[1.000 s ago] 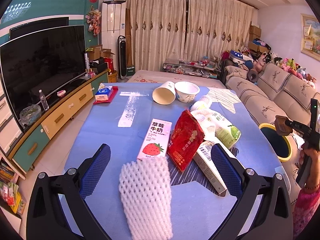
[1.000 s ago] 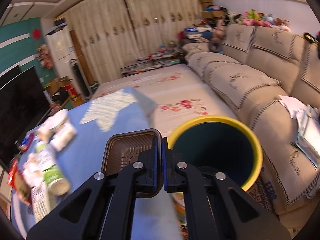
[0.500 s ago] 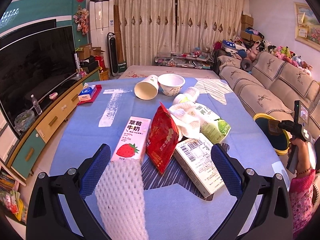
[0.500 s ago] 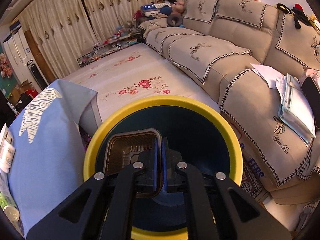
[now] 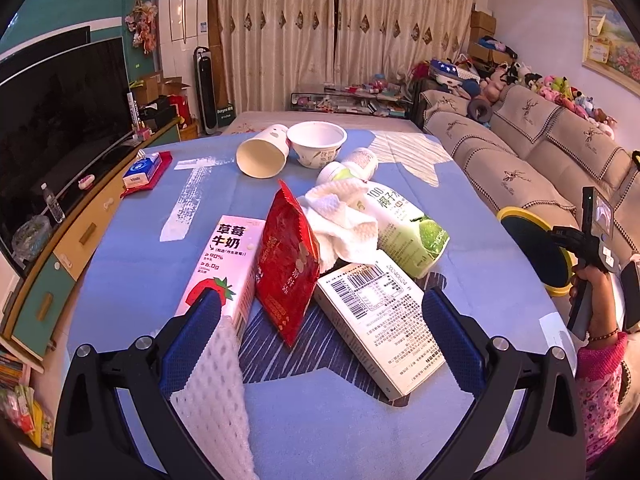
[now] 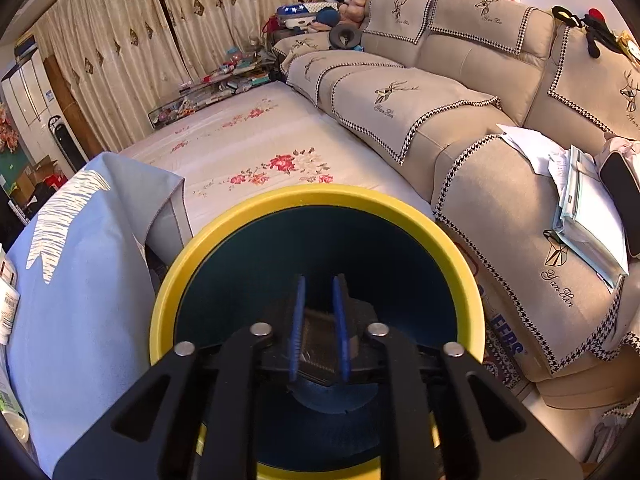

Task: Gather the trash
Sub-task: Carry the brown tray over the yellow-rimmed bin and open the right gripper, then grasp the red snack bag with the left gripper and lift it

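My left gripper (image 5: 322, 304) is open wide and low over the blue table (image 5: 320, 420). A red snack bag (image 5: 288, 256) stands between its fingers, with a strawberry milk carton (image 5: 224, 268) to the left and a barcode box (image 5: 380, 320) to the right. A white foam net (image 5: 212, 392) lies by the left finger. Behind are a white foam wrap (image 5: 344, 216), a green drink bottle (image 5: 404, 224), a paper cup (image 5: 262, 156) and a bowl (image 5: 318, 144). My right gripper (image 6: 319, 292) hangs over the yellow-rimmed bin (image 6: 320, 196), its jaws opening. A brown plastic tray (image 6: 320, 352) is loose below the pads.
A sofa (image 6: 460, 112) with papers on it runs along the right of the bin. A TV (image 5: 60, 112) and a low cabinet (image 5: 92, 224) line the left side. A tissue pack (image 5: 142, 170) lies at the table's left edge. A hand in a pink sleeve (image 5: 600, 360) holds the right gripper.
The right gripper moved from the table edge to over the bin, sank, and let go of the brown tray. The left gripper slid forward towards the red bag.
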Tool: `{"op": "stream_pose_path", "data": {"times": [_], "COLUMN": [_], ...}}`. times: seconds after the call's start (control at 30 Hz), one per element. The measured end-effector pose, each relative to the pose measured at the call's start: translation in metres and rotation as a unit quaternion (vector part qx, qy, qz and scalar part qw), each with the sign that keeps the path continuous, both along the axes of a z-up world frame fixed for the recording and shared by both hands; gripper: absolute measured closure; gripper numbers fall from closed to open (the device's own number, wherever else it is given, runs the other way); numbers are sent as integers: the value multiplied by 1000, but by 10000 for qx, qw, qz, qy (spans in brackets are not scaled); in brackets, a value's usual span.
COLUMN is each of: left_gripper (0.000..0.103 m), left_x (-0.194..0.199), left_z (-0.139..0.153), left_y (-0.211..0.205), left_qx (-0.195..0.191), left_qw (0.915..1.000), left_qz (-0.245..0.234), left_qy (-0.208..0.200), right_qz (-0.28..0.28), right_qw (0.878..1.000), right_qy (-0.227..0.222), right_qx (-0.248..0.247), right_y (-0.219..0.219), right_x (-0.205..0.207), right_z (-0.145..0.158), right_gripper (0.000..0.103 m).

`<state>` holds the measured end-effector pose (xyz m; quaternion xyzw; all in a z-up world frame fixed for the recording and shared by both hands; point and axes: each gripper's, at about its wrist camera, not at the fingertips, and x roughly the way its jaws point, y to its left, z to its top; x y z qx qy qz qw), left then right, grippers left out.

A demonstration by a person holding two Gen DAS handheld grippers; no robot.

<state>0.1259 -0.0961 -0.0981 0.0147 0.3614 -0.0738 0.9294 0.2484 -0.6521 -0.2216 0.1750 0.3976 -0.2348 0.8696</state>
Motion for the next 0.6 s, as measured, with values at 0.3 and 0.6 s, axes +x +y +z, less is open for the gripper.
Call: {"op": "stream_pose_path", "data": {"times": [0.3, 0.6], "left_gripper": [6, 42], "left_x": [22, 40], "left_z": [-8, -14], "left_y": [-3, -2], "left_qx": [69, -9], "left_qw": [10000, 9999], "left_qz": [8, 0], "left_qy": [7, 107], "right_qz": [100, 184], "right_qw": [9999, 9995], "right_qy": [-48, -272], "right_qx": [-1, 37], "right_y": [5, 13], "right_x": [-4, -19], "right_z": [3, 16], "right_gripper": [75, 75]}}
